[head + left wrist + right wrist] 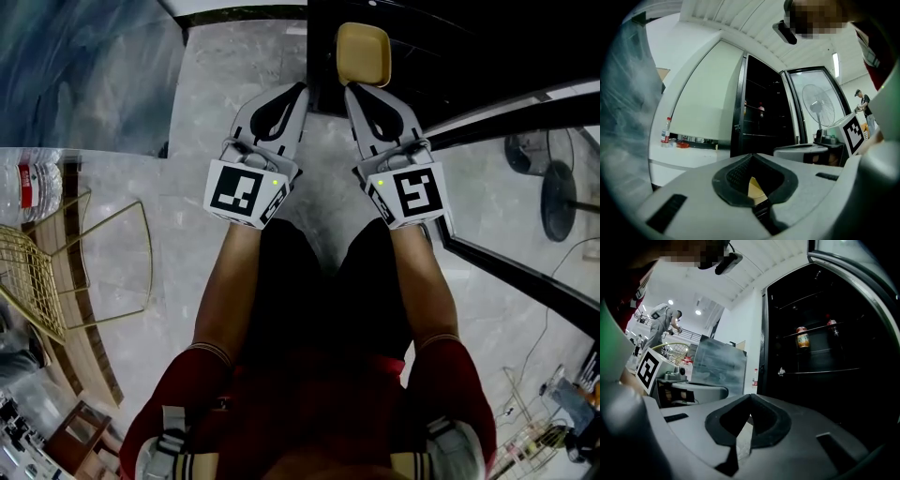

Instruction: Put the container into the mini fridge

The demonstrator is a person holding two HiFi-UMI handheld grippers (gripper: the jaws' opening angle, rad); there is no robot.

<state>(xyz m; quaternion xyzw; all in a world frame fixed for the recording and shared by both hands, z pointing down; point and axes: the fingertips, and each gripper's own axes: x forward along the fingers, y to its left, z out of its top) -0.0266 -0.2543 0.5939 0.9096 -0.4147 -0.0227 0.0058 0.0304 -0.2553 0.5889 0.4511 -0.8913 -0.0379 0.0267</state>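
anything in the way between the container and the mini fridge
Nothing visible blocks it. The mini fridge has its door swung open to the right, and the yellow container sits right at the dark opening.

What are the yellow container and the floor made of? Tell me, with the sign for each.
The container: probably plastic, matte mustard-yellow; even colour, soft rounded rim. The floor: seemingly polished grey stone or stone-look tile; pale veining, faint sheen.
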